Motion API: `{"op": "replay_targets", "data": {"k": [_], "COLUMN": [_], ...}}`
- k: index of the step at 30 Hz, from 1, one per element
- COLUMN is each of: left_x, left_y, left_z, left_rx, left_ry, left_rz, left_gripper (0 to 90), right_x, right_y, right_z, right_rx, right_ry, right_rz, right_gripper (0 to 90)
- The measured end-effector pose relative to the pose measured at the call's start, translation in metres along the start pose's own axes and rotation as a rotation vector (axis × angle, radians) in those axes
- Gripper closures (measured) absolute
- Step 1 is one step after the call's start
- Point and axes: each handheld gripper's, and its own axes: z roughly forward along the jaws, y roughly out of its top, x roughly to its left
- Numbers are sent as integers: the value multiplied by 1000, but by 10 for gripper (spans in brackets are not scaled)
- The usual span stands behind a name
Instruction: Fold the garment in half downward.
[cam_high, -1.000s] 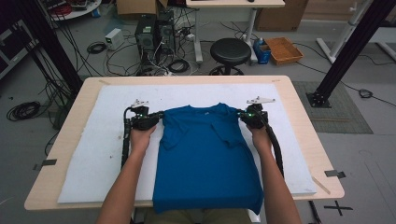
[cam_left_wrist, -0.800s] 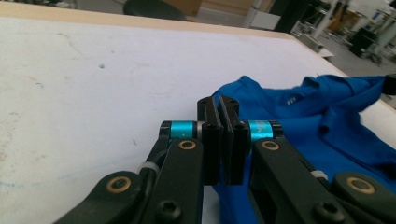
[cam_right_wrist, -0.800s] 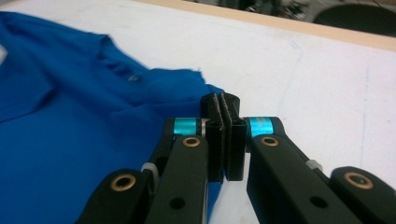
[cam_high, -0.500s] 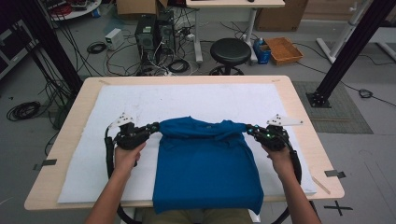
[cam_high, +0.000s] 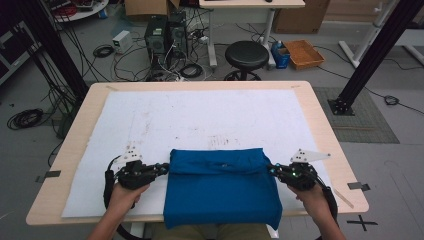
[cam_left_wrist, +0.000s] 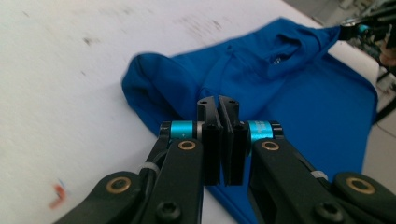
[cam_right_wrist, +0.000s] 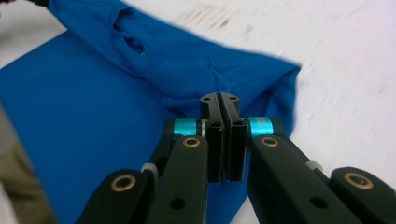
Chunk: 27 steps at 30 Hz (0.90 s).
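Two grippers sit at the near edge of the table, the left gripper (cam_high: 162, 168) touching the left end of a blue shirt (cam_high: 222, 192) and the right gripper (cam_high: 272, 170) touching its right end. Each has its jaws pressed together; whether a pinch of cloth sits between them I cannot tell, since the gripper views show the pads meeting in front of the fabric. The shirt lies as a folded rectangle, its collar end doubled over toward the person, its lower part hanging slightly past the table edge. One fold looks done; the task likely has at least a further fold or some smoothing left. A white mat (cam_high: 200, 120) with faint smudges covers the wooden table (cam_high: 325, 125). Beyond stand a black stool (cam_high: 246, 54), computer towers (cam_high: 165, 32), loose cables and a cardboard box (cam_high: 302, 53).
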Motion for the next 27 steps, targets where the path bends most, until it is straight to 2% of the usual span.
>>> {"op": "replay_targets", "data": {"k": [4, 6, 7, 8, 9, 10, 11, 12, 13, 14, 15, 18, 19, 20, 21, 22, 24, 25, 26, 27], "left_x": [-7, -10, -11, -12, -13, -13, -13, -13, -12, -9, -6, 6, 10, 16, 16, 17, 19, 19, 18, 18], "left_y": [-8, -11, -12, -12, -10, -7, -2, 4, 11, 17, 23, 34, 36, 34, 34, 33, 28, 25, 23, 22], "left_z": [-1, -1, -1, -1, -1, 0, 1, 2, 3, 5, 9, 29, 37, 51, 51, 55, 60, 61, 60, 59], "left_rx": [80, 109, 115, 118, 114, 109, 95, 72, 44, 19, -2, 8, 29, 83, 83, 101, 132, 139, 126, 124], "left_ry": [-28, -28, -29, -27, -15, -1, 11, 38, 68, 96, 122, 220, 246, 286, 286, 294, 291, 293, 313, 303], "left_rz": [39, 55, 57, 68, 78, 76, 78, 83, 77, 62, 42, 11, 3, -1, -1, -4, 0, -2, 23, 23], "left_gripper": [876, 876, 876, 814, 814, 634, 531, 487, 427, 402, 402, 388, 387, 388, 388, 388, 418, 462, 514, 699], "right_x": [2, 2, 2, 4, 4, 4, 3, 2, 0, -3, -3, -9, -17, -21, -25, -25, -30, -31, -33, -35], "right_y": [-13, -20, -23, -26, -26, -25, -23, -19, -15, -6, -6, 7, 15, 18, 20, 20, 23, 24, 24, 24], "right_z": [-4, -5, -5, -4, -4, -4, -4, -4, -4, -2, -2, 9, 21, 29, 37, 37, 53, 59, 65, 66], "right_rx": [34, 54, 66, 75, 75, 62, 41, 17, -16, -54, -54, -57, -40, -29, -14, -14, 21, 50, 78, 87], "right_ry": [3, 2, 5, 21, 21, 24, 31, 32, 13, -37, -37, -146, -176, -183, -183, -183, -187, -198, -194, -170], "right_rz": [9, 25, 28, 20, 20, 29, 55, 83, 95, 114, 114, 118, 135, 150, 154, 154, 164, 158, 149, 146], "right_gripper": [894, 893, 893, 845, 845, 704, 637, 572, 503, 427, 427, 404, 400, 400, 404, 404, 429, 465, 532, 677]}}
